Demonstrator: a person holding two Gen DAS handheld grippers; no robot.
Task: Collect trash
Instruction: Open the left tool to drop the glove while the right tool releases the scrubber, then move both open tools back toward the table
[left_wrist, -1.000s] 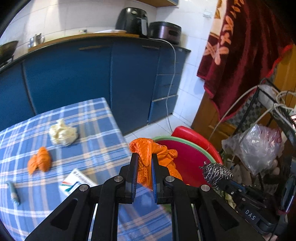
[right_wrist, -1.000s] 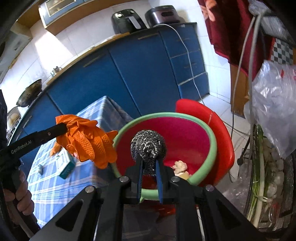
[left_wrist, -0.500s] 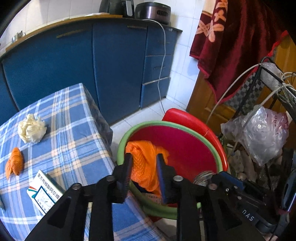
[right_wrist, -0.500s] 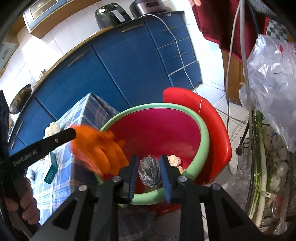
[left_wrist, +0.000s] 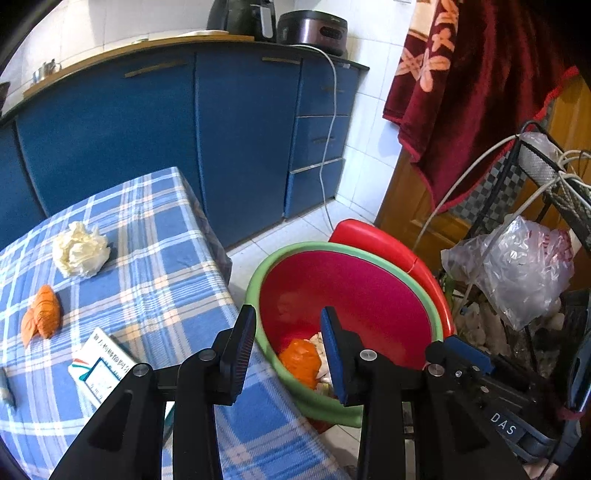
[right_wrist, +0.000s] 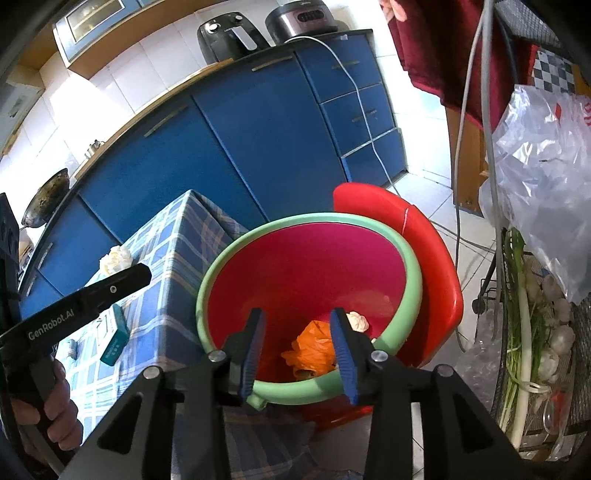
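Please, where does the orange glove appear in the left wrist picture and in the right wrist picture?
Left wrist: the orange glove lies at the basin's bottom, low centre, between the open fingers.
Right wrist: the same glove lies low centre in the basin.
Shared landmark: the basin's green rim.

steel scrubber: hidden in basin (right_wrist: 412, 254) | pen (left_wrist: 6, 387): cut by edge

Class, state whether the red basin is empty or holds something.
Not empty: the red basin holds an orange glove and a pale crumpled wad at its bottom.
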